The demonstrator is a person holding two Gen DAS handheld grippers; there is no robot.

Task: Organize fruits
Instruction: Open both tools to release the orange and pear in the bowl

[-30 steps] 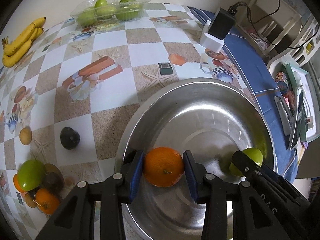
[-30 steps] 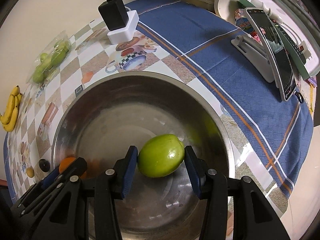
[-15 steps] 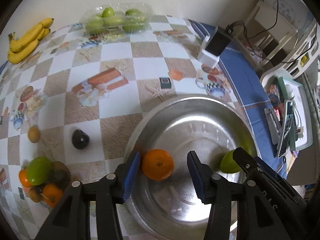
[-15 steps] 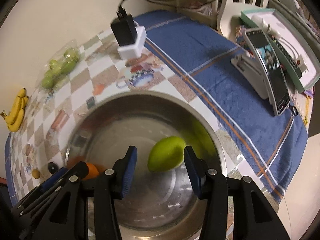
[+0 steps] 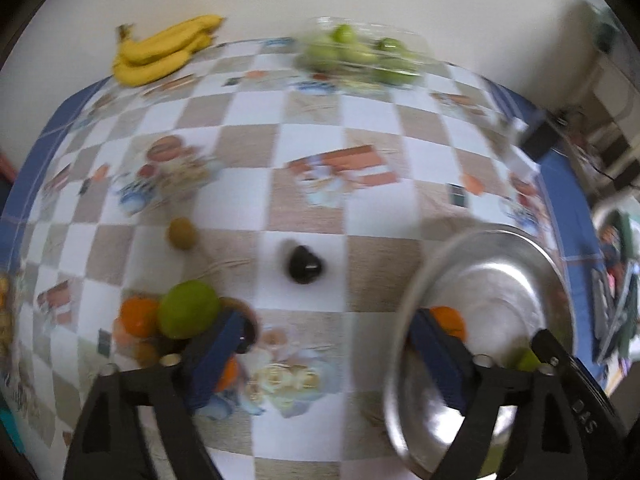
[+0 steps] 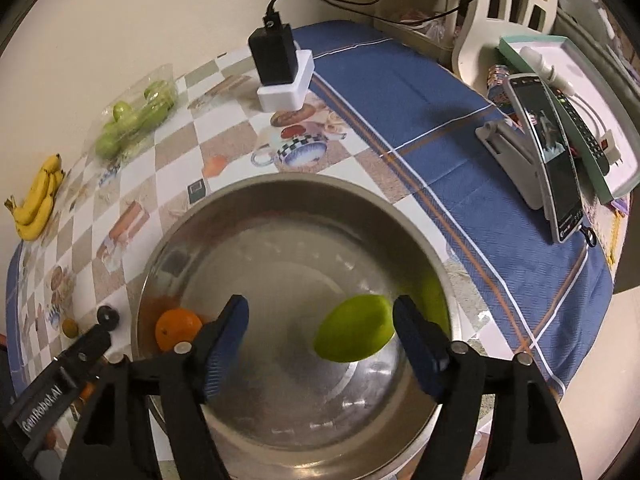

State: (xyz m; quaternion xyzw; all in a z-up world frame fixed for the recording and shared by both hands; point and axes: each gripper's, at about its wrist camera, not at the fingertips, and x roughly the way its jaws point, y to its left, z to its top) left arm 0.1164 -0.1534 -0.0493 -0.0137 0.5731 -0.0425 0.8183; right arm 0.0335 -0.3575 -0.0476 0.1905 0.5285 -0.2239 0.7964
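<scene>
A steel bowl holds an orange at its left and a green mango right of centre. My right gripper hangs over the bowl, jaws opening; the mango lies loose between the pads, close to the right one. My left gripper is over the tablecloth left of the bowl, jaws opening wide with nothing between them. Its right finger overlaps the orange in the bowl. A pile of fruit with a green mango and oranges sits beside its left finger.
Bananas and a clear tray of green fruit lie at the far edge. A dark avocado and a small brown fruit sit mid-table. A charger block, a phone on a stand and a tray are on the right.
Both grippers let go of their fruit and opened. The left one drew back and swung left off the bowl; the mango rolled slightly toward the right pad.
</scene>
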